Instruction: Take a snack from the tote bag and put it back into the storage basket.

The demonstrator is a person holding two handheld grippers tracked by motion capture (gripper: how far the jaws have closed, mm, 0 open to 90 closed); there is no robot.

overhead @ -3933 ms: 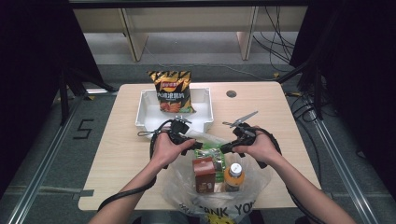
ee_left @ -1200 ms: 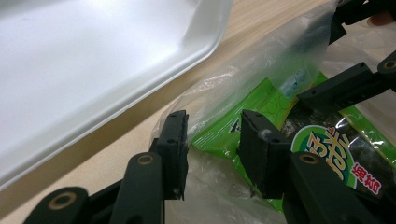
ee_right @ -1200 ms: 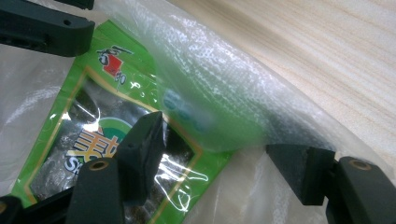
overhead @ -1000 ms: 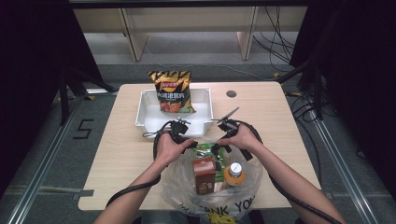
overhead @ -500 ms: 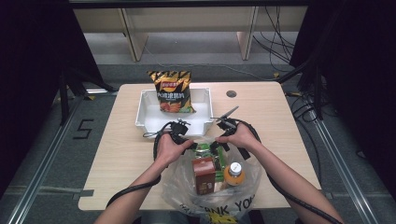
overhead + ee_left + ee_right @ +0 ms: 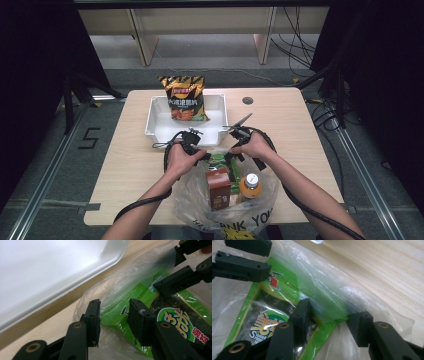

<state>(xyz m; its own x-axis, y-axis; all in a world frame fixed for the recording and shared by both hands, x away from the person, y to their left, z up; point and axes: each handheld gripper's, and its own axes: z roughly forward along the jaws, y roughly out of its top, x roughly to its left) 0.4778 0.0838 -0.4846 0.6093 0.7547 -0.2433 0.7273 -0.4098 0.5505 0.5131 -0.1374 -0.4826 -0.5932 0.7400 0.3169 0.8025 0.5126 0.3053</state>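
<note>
Both grippers at the bag's mouth, near the counter's [image 6: 125,165] front edge.
We see the plastic bag [image 6: 227,210] rim and green snack packet [image 6: 218,160] between left gripper [image 6: 113,310] fingers, half-open; right gripper [image 6: 329,315] fingers have just been closing around the same rim, gap remaining.

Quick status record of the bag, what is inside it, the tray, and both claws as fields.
bag: clear plastic bag at the near table edge, mouth towards the tray
in bag: green snack packet, brown carton, orange-capped bottle
tray: white tray, chips bag leaning at its far side
left claw: jaws apart, astride the bag's rim film
right claw: jaws just been closing, astride bag film and the packet's corner, not yet pressing
</note>
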